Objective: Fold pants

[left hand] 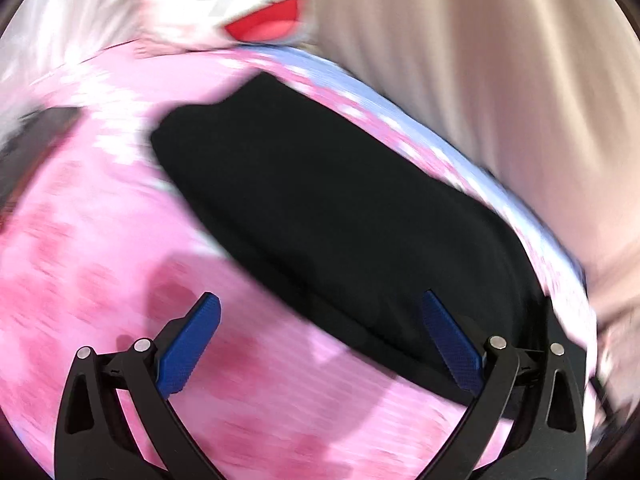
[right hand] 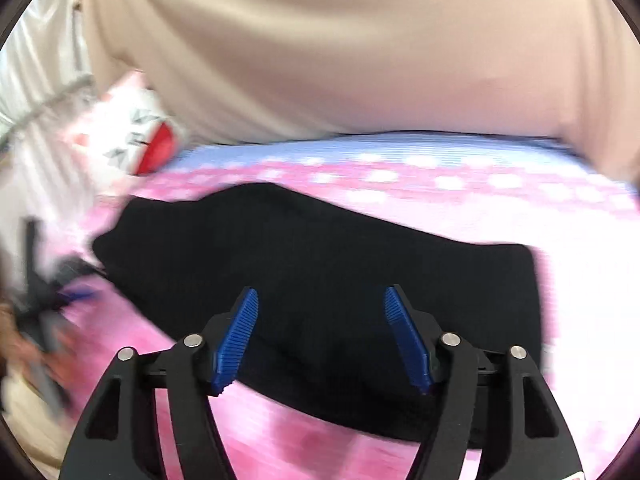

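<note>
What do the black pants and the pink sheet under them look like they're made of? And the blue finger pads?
Black folded pants: soft matte cloth, maybe knit; blur hides the weave. Pink patterned bed sheet: thin printed fabric, lying flat with a blue band at its far edge. Blue ribbed pads on the right gripper: likely moulded plastic or rubber, with fine ridges.

My pants [left hand: 340, 216] are plain black. The bedsheet [left hand: 100, 240] under them is pink with darker pink blotches, white dots and a light blue striped edge. My tools [left hand: 320, 300] [right hand: 320, 296] have blue ribbed pads [right hand: 238, 336] on black arms. The pillow [left hand: 256, 12] is white with a red mouth.
</note>
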